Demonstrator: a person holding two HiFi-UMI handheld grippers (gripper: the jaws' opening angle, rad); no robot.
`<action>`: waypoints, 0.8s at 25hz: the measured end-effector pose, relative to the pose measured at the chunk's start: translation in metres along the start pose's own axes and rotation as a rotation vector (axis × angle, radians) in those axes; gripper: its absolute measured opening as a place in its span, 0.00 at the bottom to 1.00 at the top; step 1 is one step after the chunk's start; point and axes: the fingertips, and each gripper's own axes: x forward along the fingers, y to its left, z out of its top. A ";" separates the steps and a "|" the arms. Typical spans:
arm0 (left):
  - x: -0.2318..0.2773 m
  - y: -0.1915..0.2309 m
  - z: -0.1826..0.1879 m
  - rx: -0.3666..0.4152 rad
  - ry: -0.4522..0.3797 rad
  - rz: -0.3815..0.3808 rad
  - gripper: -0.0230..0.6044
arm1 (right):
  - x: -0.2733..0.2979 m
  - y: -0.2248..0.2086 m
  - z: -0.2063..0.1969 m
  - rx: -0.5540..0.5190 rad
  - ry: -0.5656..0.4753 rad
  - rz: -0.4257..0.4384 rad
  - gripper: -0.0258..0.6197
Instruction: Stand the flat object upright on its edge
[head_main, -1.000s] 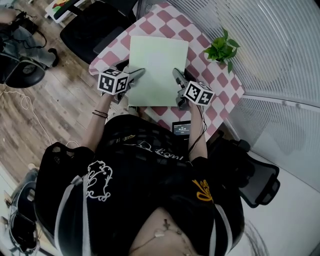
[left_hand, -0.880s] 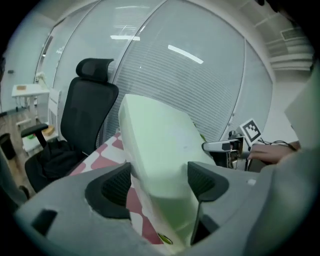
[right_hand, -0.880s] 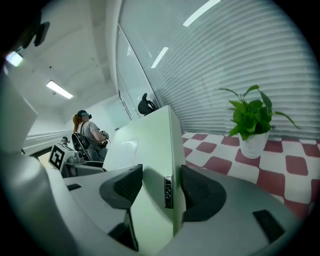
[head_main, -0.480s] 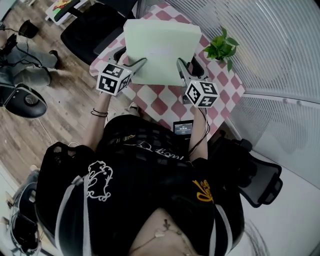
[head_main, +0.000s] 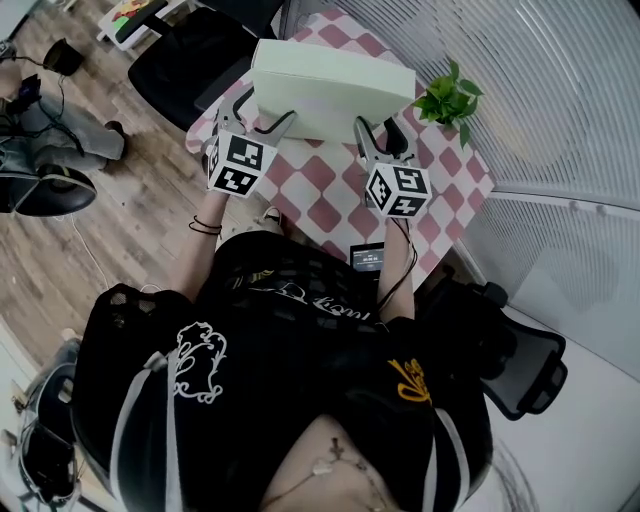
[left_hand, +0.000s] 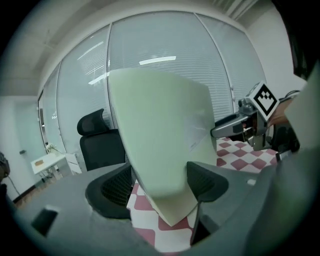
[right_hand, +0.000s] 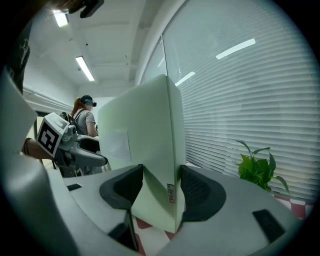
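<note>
The flat object (head_main: 330, 90), a pale green slab, is already raised off its broad face. It stands close to vertical over the far part of the checked tabletop (head_main: 320, 195), its long lower edge running left to right and its face turned toward you. Your left gripper (head_main: 262, 122) pinches the lower left corner, with a pad pressed against each face. Your right gripper (head_main: 372, 140) pinches the lower right edge the same way, its jaws closed on the slab's thickness. The tilting looks largely done. What you cannot tell from here is whether the bottom edge is fully seated on the cloth, since the left corner seems to hang just above it. As a judgement, what remains is settling that edge down, squaring the slab so it balances, then easing both grips off without nudging it. A potted plant (head_main: 447, 100) sits near the tabletop's far right corner, just beside the slab's right end, so watch it.
</note>
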 end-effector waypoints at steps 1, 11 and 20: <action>-0.001 -0.001 -0.003 0.014 0.006 0.010 0.60 | 0.000 0.001 -0.004 -0.005 0.008 -0.003 0.41; -0.006 -0.010 -0.024 0.010 0.040 -0.021 0.56 | -0.004 0.006 -0.031 -0.007 0.064 -0.017 0.41; -0.014 -0.013 -0.023 -0.007 0.010 -0.039 0.56 | -0.010 0.009 -0.035 -0.016 0.045 -0.026 0.41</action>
